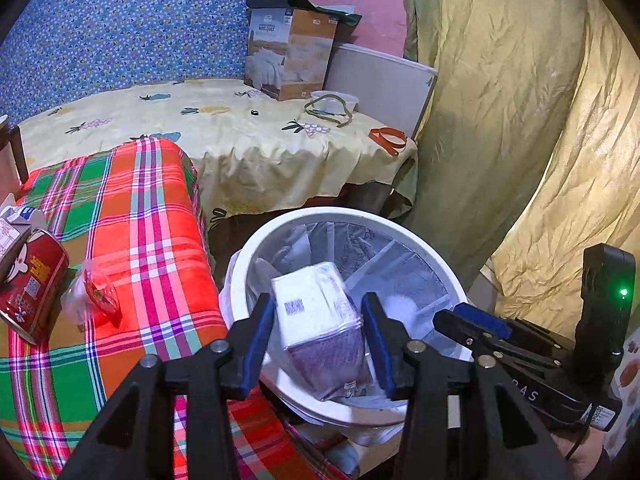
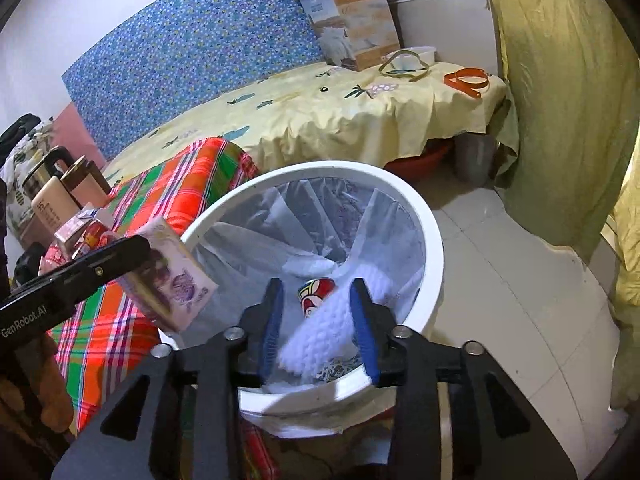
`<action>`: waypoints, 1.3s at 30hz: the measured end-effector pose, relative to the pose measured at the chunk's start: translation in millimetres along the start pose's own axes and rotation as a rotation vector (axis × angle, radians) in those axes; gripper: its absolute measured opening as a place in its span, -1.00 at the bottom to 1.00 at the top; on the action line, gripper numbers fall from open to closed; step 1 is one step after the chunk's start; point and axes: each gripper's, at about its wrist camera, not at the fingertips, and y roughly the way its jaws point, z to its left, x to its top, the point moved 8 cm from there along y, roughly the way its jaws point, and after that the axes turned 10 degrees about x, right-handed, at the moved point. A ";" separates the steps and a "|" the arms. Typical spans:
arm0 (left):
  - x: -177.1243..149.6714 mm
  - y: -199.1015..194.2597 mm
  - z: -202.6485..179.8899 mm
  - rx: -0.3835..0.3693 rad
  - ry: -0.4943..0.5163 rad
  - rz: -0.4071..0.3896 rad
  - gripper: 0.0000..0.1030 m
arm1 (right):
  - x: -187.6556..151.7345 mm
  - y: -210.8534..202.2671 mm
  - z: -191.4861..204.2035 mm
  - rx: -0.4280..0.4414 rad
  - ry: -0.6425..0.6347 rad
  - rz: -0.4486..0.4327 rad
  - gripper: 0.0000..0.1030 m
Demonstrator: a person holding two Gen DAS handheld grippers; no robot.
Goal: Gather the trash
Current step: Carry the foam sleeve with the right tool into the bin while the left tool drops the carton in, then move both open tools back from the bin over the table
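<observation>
A white round trash bin (image 1: 280,232) lined with a clear bag stands beside the plaid-covered table; it also shows in the right wrist view (image 2: 432,240). My left gripper (image 1: 318,332) is shut on a white and purple tissue pack (image 1: 316,320) and holds it over the bin's near rim; the pack also shows in the right wrist view (image 2: 172,276). My right gripper (image 2: 318,320) is open over the bin, and a white blurred tissue (image 2: 332,320) is between its fingers. A red and white can (image 2: 316,294) lies inside the bin.
On the plaid cloth (image 1: 152,216) lie a red can (image 1: 30,284), a carton (image 1: 16,224) and a clear wrapper (image 1: 94,292). Behind is a yellow-covered bed (image 1: 240,128) with a box (image 1: 288,52) and straps. Yellow curtains (image 1: 520,120) hang at right. Bottles (image 2: 56,196) stand at left.
</observation>
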 end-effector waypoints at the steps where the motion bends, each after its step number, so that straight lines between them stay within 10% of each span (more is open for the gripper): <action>1: -0.2 -0.4 0.3 -0.002 -0.002 -0.001 -0.01 | 0.2 -1.3 -0.1 0.000 0.001 -0.003 -0.09; 39: -67.8 -74.5 90.7 0.172 -0.117 -0.029 0.00 | -29.6 -12.9 100.3 0.237 -0.129 0.033 -0.03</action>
